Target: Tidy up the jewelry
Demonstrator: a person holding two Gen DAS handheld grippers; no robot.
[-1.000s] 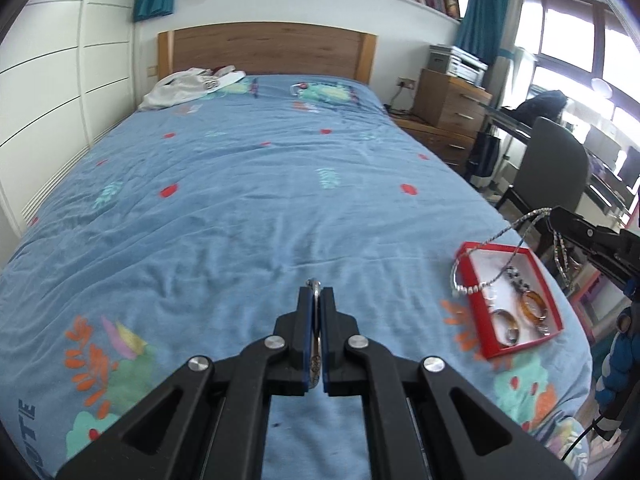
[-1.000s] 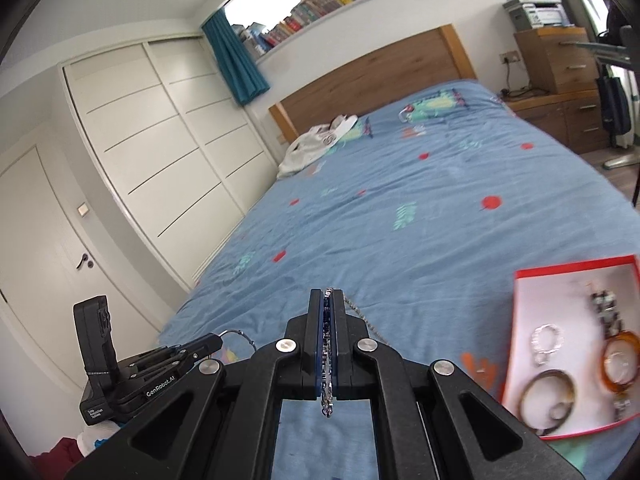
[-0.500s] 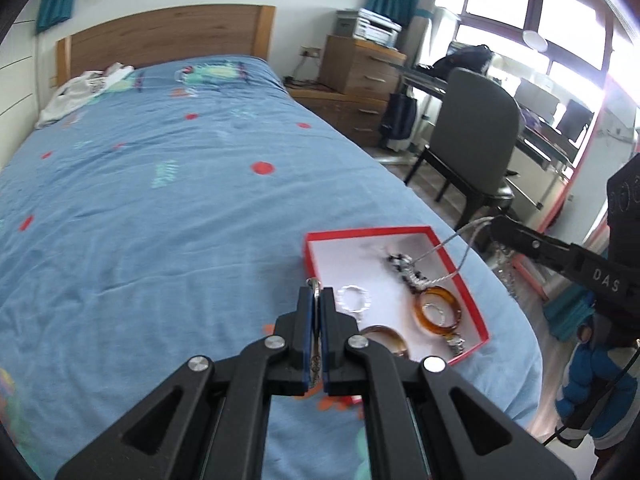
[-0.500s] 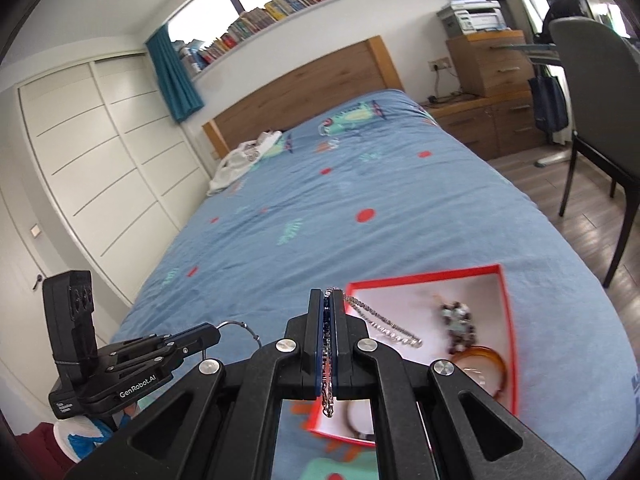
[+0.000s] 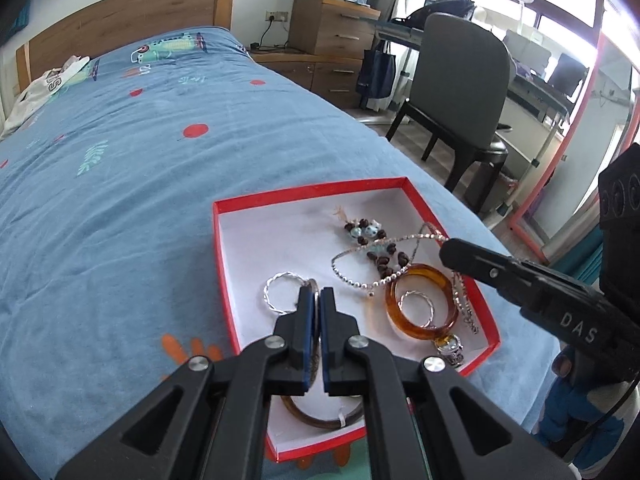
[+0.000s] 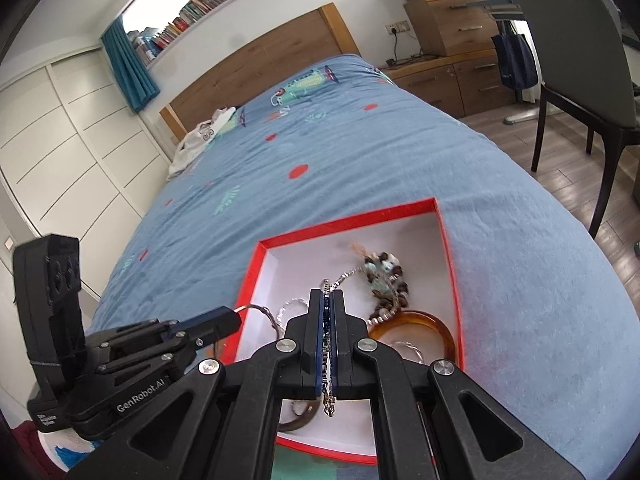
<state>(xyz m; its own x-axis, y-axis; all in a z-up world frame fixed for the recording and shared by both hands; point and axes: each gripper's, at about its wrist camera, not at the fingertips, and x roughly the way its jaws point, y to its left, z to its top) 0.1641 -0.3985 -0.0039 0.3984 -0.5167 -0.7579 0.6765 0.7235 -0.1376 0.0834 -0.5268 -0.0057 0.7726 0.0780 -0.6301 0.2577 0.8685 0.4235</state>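
A red box [image 5: 308, 194] [image 6: 344, 224] with a white inside lies on the blue bedspread near the bed's right edge. In it are an amber bangle [image 5: 420, 304] [image 6: 436, 328], a brown and blue bead bracelet [image 5: 372, 240] [image 6: 380, 276], a twisted silver ring [image 5: 280, 296] and a dark bangle [image 5: 320, 416]. My left gripper [image 5: 317, 292] [image 6: 234, 318] hangs over the box's left part, shut on a thin silver hoop [image 6: 260, 312]. My right gripper [image 6: 328, 294] [image 5: 444, 248] is over the box's right part, shut on a silver bead chain [image 5: 352, 276] that loops down onto the jewelry.
The blue bedspread [image 5: 120, 200] stretches away to a wooden headboard [image 6: 260, 64]. A white garment [image 5: 44, 84] lies near the pillows. A grey chair [image 5: 460, 64] [image 6: 572, 40] and wooden drawers [image 5: 332, 24] stand to the right of the bed.
Both grippers have swung to the right and come down from above the open bedspread to over the red box. Each has stayed shut on its piece; the chain now drapes into the box.
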